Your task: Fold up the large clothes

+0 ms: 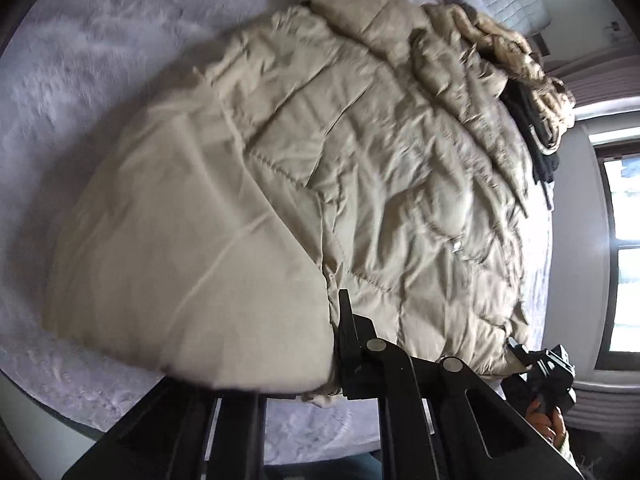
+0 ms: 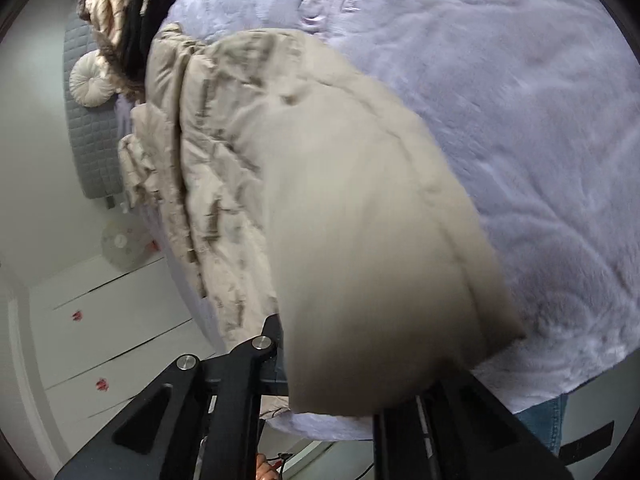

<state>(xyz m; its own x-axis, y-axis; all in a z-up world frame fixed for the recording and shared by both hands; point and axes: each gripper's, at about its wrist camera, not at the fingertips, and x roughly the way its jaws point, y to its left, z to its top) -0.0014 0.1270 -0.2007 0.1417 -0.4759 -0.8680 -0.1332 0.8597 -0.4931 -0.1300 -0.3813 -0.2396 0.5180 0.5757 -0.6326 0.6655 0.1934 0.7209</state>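
A beige quilted puffer coat (image 1: 360, 160) with a fur-trimmed hood (image 1: 516, 56) lies spread on the bed. My left gripper (image 1: 336, 320) is shut on the coat's near hem, and a smooth flap of its lining drapes over one finger. In the right wrist view the same coat (image 2: 340, 200) fills the middle. My right gripper (image 2: 304, 340) is shut on another part of the hem, and the lifted cloth hides its right finger. The right gripper (image 1: 520, 354) also shows at the coat's lower right corner in the left wrist view, with a hand behind it.
A lilac plush blanket (image 2: 500, 100) covers the bed. A black garment (image 1: 540, 132) lies by the hood. A round white cushion (image 2: 88, 80) and a grey quilted headboard (image 2: 92, 140) are at the bed's head. White drawers (image 2: 100, 320) stand beside the bed, and a window (image 1: 624, 256) is on the right.
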